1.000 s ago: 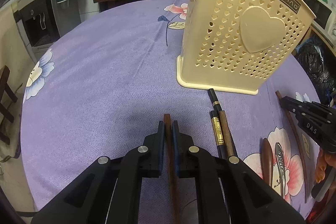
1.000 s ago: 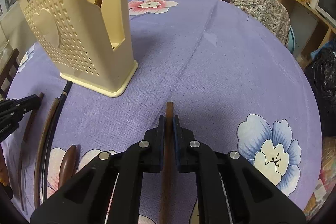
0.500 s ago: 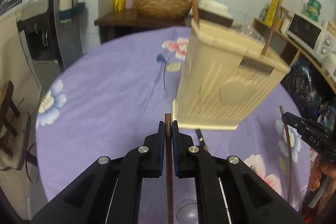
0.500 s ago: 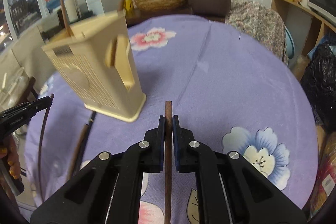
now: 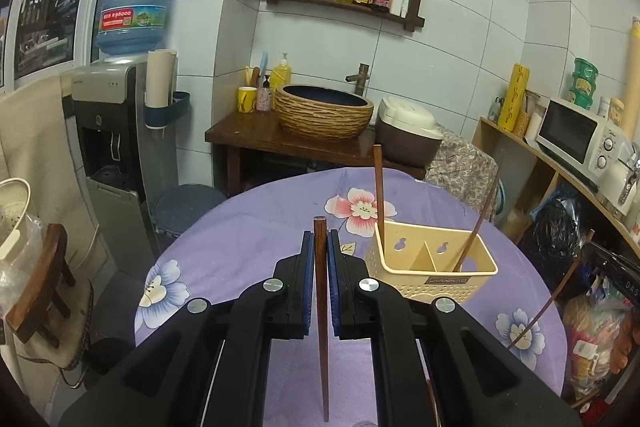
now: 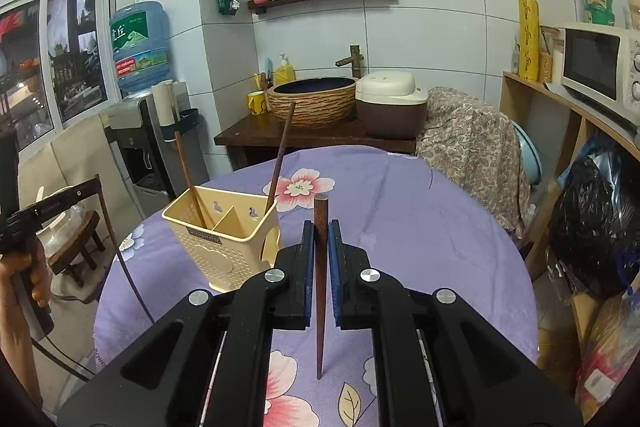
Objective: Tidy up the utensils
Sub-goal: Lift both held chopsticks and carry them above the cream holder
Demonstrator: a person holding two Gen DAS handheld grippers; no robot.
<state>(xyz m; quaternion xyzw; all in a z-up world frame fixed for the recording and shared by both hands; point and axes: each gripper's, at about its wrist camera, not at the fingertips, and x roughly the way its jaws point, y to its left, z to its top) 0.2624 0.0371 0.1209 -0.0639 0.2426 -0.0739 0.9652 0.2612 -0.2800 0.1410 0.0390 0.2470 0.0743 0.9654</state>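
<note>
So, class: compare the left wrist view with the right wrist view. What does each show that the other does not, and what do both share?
Only the left wrist view: a cream colander at the left edge and the left gripper shut on a chopstick.

Only the right wrist view: a hand at the left edge and the right gripper shut on its own chopstick.

Both: the cream utensil holder with two sticks in it, and the purple floral tablecloth.

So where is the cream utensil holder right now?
The holder stands on the purple table, right of centre in the left wrist view and left of centre in the right wrist view, with two brown sticks in it.
</note>
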